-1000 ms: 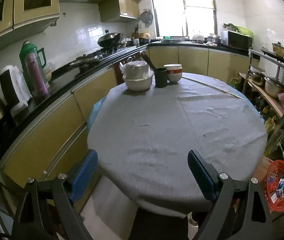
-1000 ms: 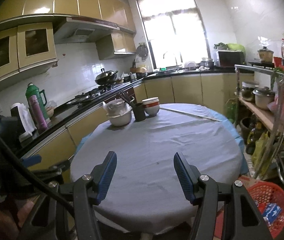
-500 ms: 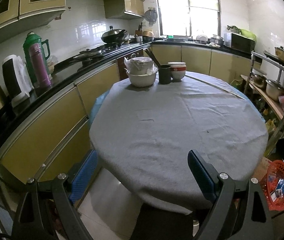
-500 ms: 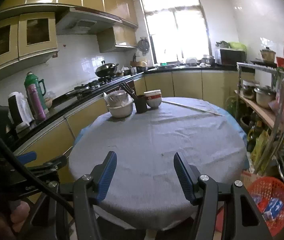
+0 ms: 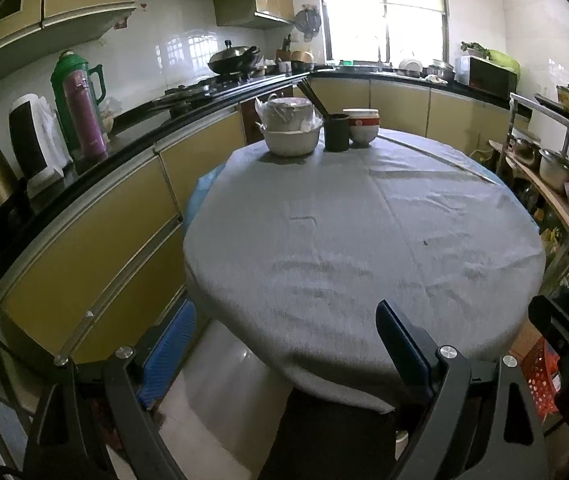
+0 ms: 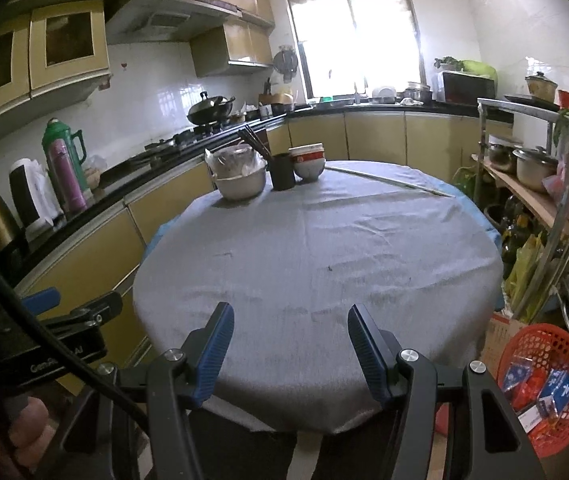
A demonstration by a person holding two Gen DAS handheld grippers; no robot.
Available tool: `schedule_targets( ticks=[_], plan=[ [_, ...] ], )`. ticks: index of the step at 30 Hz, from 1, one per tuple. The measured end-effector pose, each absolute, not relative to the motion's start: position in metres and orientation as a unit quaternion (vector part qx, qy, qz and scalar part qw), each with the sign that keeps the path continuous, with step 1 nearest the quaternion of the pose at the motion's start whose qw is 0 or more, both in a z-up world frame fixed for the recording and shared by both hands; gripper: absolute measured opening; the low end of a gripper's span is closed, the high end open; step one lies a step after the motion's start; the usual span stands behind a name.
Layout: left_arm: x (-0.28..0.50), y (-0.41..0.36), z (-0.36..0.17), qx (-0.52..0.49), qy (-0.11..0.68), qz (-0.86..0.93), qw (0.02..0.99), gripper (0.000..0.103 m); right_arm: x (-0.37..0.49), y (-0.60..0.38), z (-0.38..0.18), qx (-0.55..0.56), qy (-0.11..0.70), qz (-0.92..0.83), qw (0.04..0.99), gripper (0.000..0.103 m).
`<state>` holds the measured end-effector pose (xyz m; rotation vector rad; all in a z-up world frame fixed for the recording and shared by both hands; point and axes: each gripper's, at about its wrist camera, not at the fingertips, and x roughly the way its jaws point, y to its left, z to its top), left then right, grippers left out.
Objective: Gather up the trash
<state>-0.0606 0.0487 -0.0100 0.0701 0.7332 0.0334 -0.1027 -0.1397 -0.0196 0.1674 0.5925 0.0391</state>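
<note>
Claws point(image 5: 284, 344) point(image 6: 288, 344) gape over table point(image 6: 324, 248) edge.

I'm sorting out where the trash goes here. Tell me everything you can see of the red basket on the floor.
The red basket is a round, open-topped bin of what looks like plastic mesh, standing upright on the floor to the right of the round table, beside a cardboard box and below the metal rack. Inside lie several small blue, white and red packets. Nothing grips it; in the left wrist view only its edge shows.
</note>
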Motion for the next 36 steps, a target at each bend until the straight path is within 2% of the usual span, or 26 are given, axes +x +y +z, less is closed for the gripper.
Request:
schedule_targets(
  ticks=[36],
  plan=[
    [-0.022,0.021,0.003,0.041,0.361,0.008,0.932,0.092,-0.074,-0.165,-0.014,0.090,0.280,-0.010,0.956,0.063]
  ],
)
